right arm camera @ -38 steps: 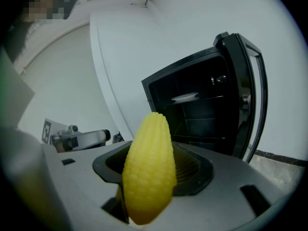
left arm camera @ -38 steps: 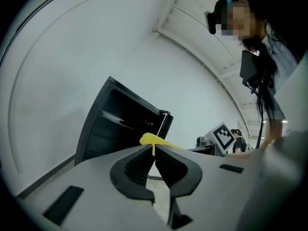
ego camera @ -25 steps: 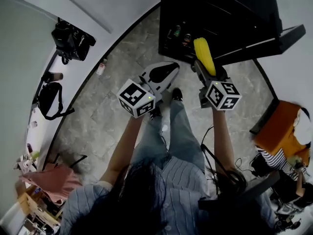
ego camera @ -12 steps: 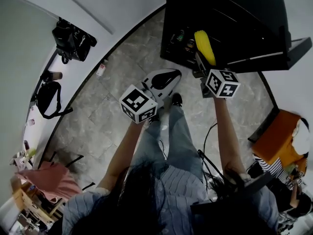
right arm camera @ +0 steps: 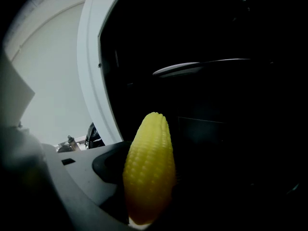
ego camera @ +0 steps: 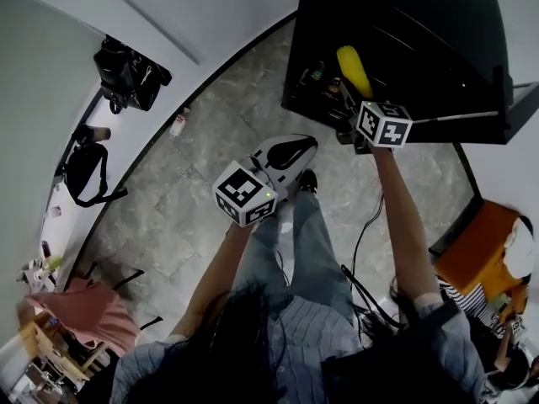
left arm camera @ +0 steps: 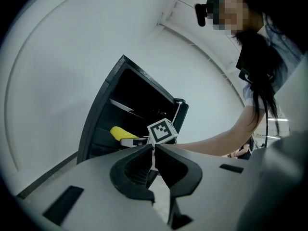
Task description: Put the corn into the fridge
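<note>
Corn (right arm camera: pixel 149 170) is clamped tip-first in the right gripper (ego camera: pixel 349 103) to reach into the fridge (ego camera: pixel 421 32); the left gripper (ego camera: pixel 295 146) is held closed, aside.

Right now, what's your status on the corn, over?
Right tongs shut on corn, upright at the open fridge. Left tongs shut, empty, off to the side. Nothing seen in the way; interior dark.

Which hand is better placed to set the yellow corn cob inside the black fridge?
Right. The right gripper is shut on the yellow corn cob at the open black fridge; the left gripper is shut, empty, farther back.
</note>
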